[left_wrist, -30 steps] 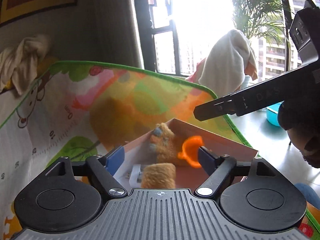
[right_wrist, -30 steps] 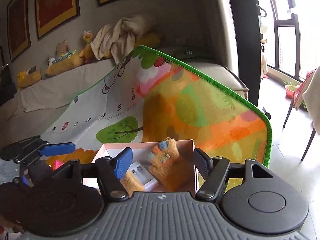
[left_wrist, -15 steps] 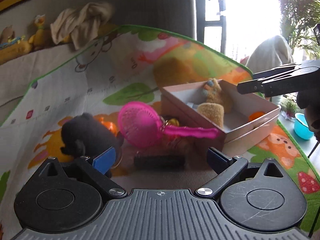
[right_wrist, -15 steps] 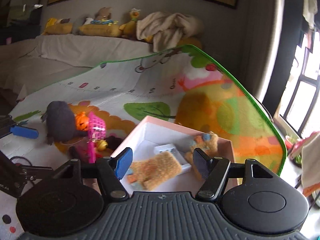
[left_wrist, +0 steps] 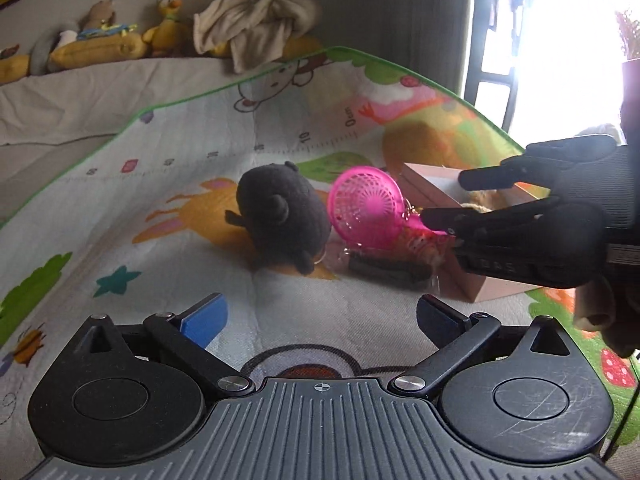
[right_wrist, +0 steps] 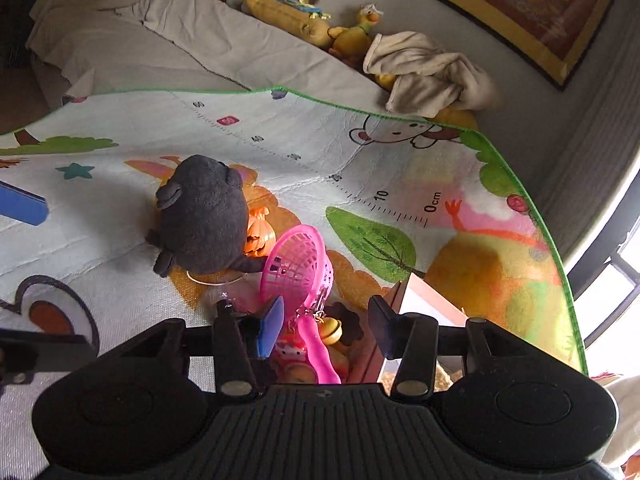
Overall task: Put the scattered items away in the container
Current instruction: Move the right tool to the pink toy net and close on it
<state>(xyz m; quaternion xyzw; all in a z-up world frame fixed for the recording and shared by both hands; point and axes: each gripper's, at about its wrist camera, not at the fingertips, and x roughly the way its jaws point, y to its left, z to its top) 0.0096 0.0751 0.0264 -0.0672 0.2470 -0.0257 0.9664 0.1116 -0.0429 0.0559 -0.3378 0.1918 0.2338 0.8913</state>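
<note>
On the play mat lies a pink plastic scoop [left_wrist: 366, 210] [right_wrist: 296, 268], leaning on a black plush toy [left_wrist: 280, 220] [right_wrist: 204, 216]. An orange pumpkin [right_wrist: 260, 232] sits between them. A dark bar [left_wrist: 388, 270] and small trinkets [right_wrist: 290, 354] lie under the scoop's handle [right_wrist: 318, 350]. The pink box [left_wrist: 496, 292] [right_wrist: 424, 296] stands to the right. My right gripper [right_wrist: 326, 320] [left_wrist: 452, 196] straddles the handle; its jaws are closing, the pads not touching it. My left gripper [left_wrist: 320, 316] is opening wide over bare mat, holding nothing.
The colourful mat [left_wrist: 160, 208] runs up the grey sofa [right_wrist: 180, 48], where plush toys [left_wrist: 96, 44] and a crumpled beige cloth [right_wrist: 428, 72] sit on the backrest. A bright window [left_wrist: 560, 60] is at the right. The left gripper's blue pad [right_wrist: 20, 204] shows at the far left.
Both views swung from the box to the scattered toys on its left. The right gripper came down over the scoop's handle and narrowed. The left jaws spread wider.
</note>
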